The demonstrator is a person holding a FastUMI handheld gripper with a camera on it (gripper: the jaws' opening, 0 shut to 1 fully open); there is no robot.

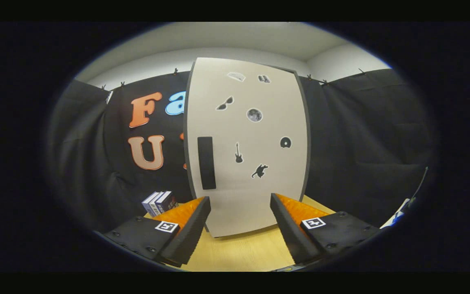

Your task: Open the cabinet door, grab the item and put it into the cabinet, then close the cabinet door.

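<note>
Claw (240, 218) spread wide at frame bottom, holding nothing, above the wooden tabletop (243, 251). Just ahead, centre frame, the cabinet door (255, 134) looks shut. Its dark vertical handle (207, 163) sits lower left on the door. I'd shift left, straddle the handle squarely, then pull. The item, small boxes (160, 202), waits beside the left finger.

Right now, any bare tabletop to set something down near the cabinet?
Yes: bare wooden table between the open gripper fingers, running up to the closed cabinet base. A smaller strip shows beside the cabinet's other side, by the black cloth. Tighter on the handle side, where a small box sits beyond one finger.
</note>
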